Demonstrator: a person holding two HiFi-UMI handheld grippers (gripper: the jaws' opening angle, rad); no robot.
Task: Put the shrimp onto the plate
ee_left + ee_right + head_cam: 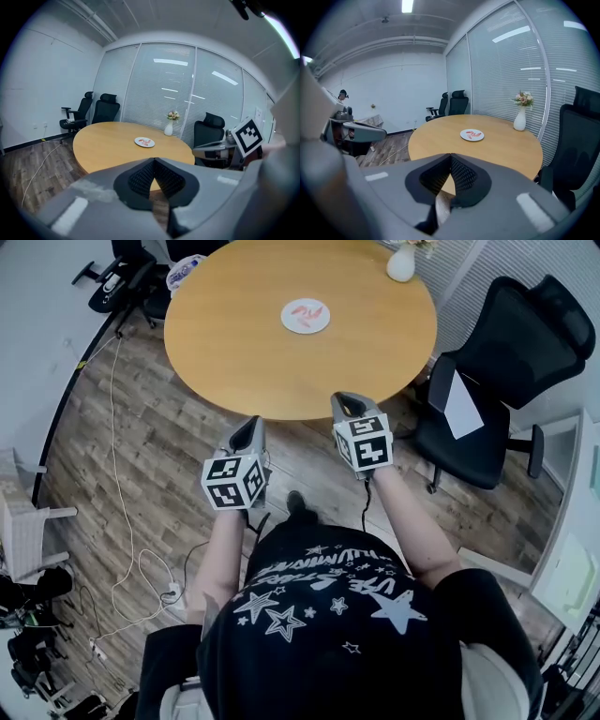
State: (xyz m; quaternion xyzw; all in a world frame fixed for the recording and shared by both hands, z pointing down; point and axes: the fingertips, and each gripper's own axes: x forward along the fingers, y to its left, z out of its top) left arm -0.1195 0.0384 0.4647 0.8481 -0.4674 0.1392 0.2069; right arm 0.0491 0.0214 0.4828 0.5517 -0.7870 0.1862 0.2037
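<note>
1. Wood planks make up the floor [141, 442], with a white cable [120, 521] trailing across it on the left.
2. A round counter [244, 352] of pale wood stands ahead of the person.
3. A black office chair [502, 371] sits by the counter's right side, with a white sheet [461, 401] lying on its seat.
4. The left gripper [250, 422] is held over the floor, just short of the counter's near edge. In the left gripper view its fingers [140, 178] are pressed together at the tips with nothing between them.
5. The right gripper [349, 397] is held beside the left one, and its tip lines up with the counter's near edge in the head view. Its fingers [461, 176] are likewise closed tip to tip on nothing.
6. A white vase [401, 262] with a few flowers stands near the counter's far right edge.
7. A white plate [291, 322] lies flat near the middle of the counter, well apart from both grippers.
8. The shrimp [307, 312], pink-orange, lie on the plate. They are too small to count.
</note>
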